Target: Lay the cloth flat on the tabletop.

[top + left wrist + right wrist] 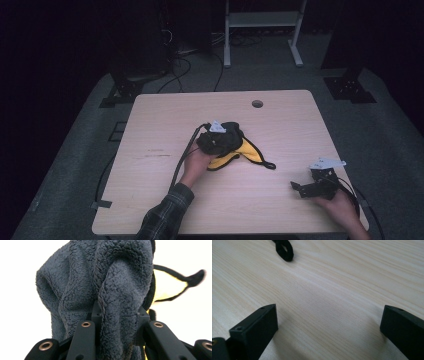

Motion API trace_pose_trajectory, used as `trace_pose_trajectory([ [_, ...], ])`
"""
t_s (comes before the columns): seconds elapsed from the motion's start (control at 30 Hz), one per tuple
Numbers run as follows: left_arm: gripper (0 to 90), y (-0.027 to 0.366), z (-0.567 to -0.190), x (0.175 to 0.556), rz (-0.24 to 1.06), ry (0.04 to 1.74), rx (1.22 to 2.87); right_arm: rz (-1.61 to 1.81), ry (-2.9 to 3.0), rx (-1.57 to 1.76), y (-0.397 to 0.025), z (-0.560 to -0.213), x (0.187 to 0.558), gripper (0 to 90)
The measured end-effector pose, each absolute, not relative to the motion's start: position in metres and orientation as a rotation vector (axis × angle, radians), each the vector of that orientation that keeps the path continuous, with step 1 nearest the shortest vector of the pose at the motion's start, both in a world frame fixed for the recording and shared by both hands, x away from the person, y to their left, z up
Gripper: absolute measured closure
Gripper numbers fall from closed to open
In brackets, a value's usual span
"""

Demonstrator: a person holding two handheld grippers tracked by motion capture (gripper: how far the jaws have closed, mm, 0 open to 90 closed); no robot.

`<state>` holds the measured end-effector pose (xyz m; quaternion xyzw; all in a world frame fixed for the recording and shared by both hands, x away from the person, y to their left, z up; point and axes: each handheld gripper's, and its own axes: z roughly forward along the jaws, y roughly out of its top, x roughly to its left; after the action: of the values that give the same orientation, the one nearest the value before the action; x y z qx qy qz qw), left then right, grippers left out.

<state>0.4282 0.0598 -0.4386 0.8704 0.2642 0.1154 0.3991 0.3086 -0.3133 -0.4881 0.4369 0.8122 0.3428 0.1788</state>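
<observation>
A fleecy cloth, dark grey on one side and yellow with black trim on the other (235,150), lies bunched at the middle of the wooden table (165,120). My left gripper (223,136) is shut on a thick fold of the dark grey cloth (117,290), which bulges between its jaws; the yellow side (166,285) shows behind. My right gripper (299,188) rests low over the table's right front part, open, with bare wood between its fingertips (329,327). The black end loop of the cloth's trim (284,250) lies ahead of it.
A round cable hole (257,104) sits near the table's far edge. A white metal stand (262,30) and black equipment with cables (145,70) are on the floor beyond. Cables trail from both grippers off the front edges.
</observation>
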Motion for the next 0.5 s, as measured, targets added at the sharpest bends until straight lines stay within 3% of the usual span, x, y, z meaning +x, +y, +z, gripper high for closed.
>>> trace_pose_trajectory([
  [0.5, 69.0, 0.077, -0.429, 0.361, 0.125, 0.642, 2.149, 0.968, 2.297, 1.235, -0.313, -0.488, 0.309, 0.4],
])
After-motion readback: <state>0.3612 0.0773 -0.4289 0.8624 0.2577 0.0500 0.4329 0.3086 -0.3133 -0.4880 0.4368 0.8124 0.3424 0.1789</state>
